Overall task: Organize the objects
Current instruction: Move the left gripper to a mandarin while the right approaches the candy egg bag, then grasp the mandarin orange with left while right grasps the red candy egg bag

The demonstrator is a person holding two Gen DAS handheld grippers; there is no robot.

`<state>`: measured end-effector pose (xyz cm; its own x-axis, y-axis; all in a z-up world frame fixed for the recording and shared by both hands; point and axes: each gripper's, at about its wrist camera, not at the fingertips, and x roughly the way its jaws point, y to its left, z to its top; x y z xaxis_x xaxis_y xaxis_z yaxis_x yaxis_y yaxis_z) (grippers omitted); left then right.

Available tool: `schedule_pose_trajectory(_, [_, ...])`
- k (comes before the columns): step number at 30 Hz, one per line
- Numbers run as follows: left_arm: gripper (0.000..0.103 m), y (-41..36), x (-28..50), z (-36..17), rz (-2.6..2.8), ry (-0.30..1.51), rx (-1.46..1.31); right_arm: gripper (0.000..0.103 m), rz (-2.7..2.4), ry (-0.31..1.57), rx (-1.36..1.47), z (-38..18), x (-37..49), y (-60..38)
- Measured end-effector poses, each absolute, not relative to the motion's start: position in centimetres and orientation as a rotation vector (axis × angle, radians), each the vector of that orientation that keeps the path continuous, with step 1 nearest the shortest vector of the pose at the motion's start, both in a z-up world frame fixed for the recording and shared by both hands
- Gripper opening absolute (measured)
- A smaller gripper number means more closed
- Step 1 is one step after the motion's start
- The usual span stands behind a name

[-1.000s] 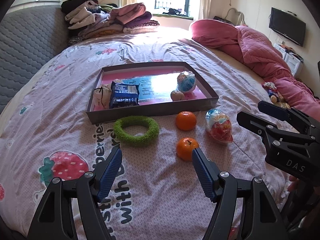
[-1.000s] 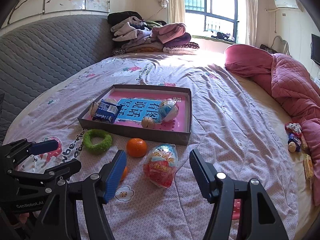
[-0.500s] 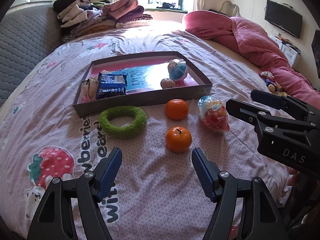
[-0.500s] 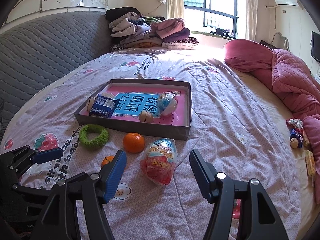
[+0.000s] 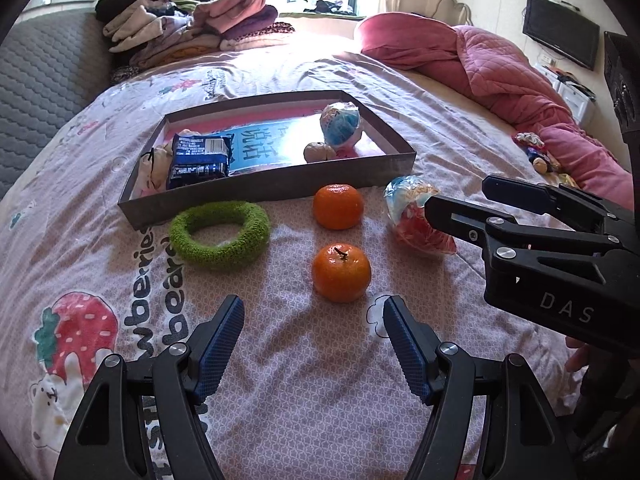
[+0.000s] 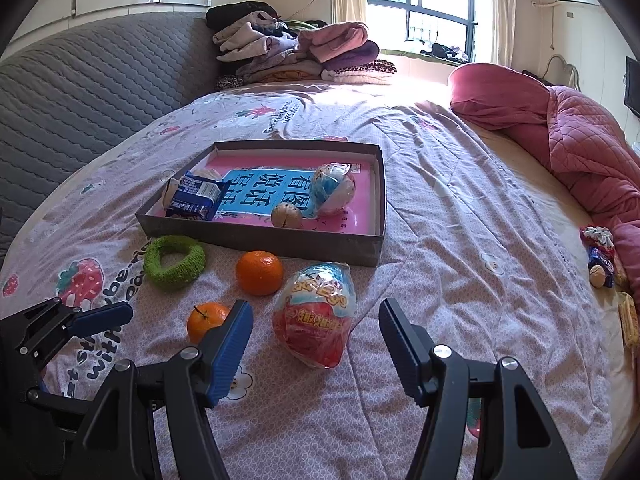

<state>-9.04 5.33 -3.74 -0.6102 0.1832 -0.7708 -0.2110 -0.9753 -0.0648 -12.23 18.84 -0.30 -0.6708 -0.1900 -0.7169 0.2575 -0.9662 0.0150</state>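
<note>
The left gripper (image 5: 312, 334) hangs released over the bedsheet (image 5: 300, 392), with the nearer tangerine (image 5: 341, 273) just ahead of its spread fingertips and slightly right of centre, not touching. The right gripper (image 6: 316, 330) is likewise released and empty; the wrapped egg toy (image 6: 318, 312) lies between its fingertips, nearer the left one, apart from both.

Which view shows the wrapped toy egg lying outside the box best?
The right wrist view: the toy egg lies whole and unobstructed, centred ahead of the open right gripper. In the left wrist view the toy egg sits off to the right, and the right gripper's near finger covers part of it.
</note>
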Motion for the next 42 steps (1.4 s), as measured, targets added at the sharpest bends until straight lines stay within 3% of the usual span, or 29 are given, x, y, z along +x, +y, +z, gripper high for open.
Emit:
schedule_pose_trajectory(22, [0.073,7.2,-12.1,-6.3,2.626,0.027,-1.262,0.065,-2.643,0.124,1.224,-3.0,-15.3,18.6])
schedule_pose_trajectory(35, [0.073,7.2,-13.2,-6.8,2.639,-0.021,-1.247,0.065,-2.577,-0.001,1.281,-4.5,-17.1,18.8])
schedule_pose_trajectory(42, [0.069,7.3,-13.6,-6.9,2.647,-0.02,-1.245,0.06,-2.555,-0.072,1.28,-4.9,-17.3,19.6])
